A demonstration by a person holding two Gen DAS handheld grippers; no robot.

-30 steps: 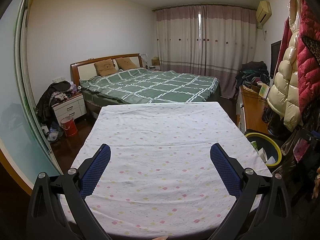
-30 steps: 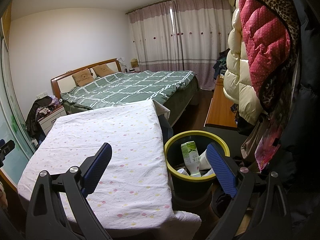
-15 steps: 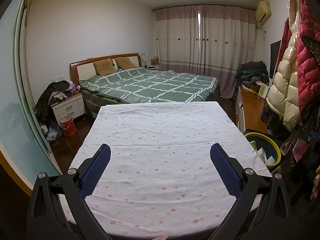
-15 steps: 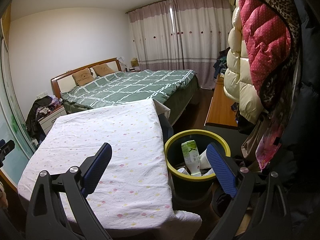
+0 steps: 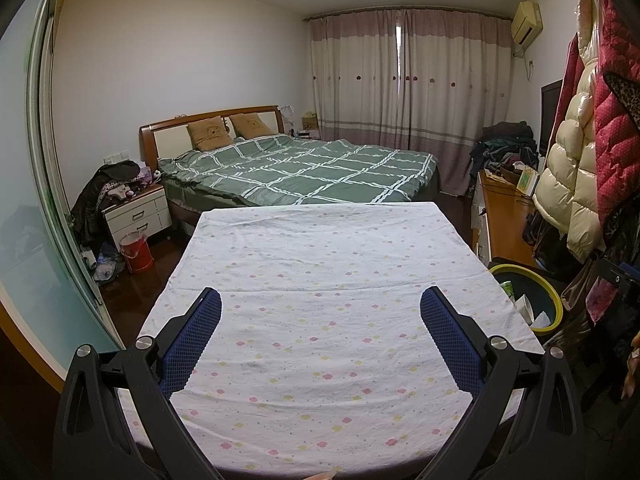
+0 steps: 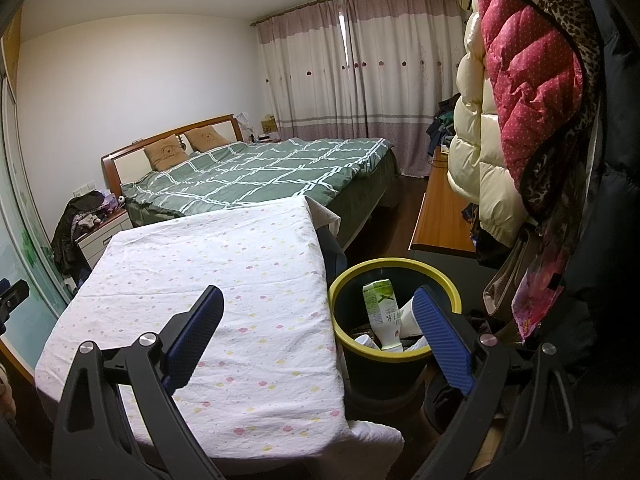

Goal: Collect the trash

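Two spread tongs [image 5: 320, 316], round yellow-rimmed bin [image 6: 394, 312], crumpled bottle [image 6: 382, 316]

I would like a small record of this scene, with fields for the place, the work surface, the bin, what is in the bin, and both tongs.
place: bedroom with a green checked bed
work surface: table under a white dotted cloth, nothing lying on it
bin: dark, yellow rim, on the floor by the table's right side
bin contents: green-and-white bottle, white paper pieces
left tongs: open, holding nothing, above the cloth
right tongs: open, holding nothing, over the table edge and the bin
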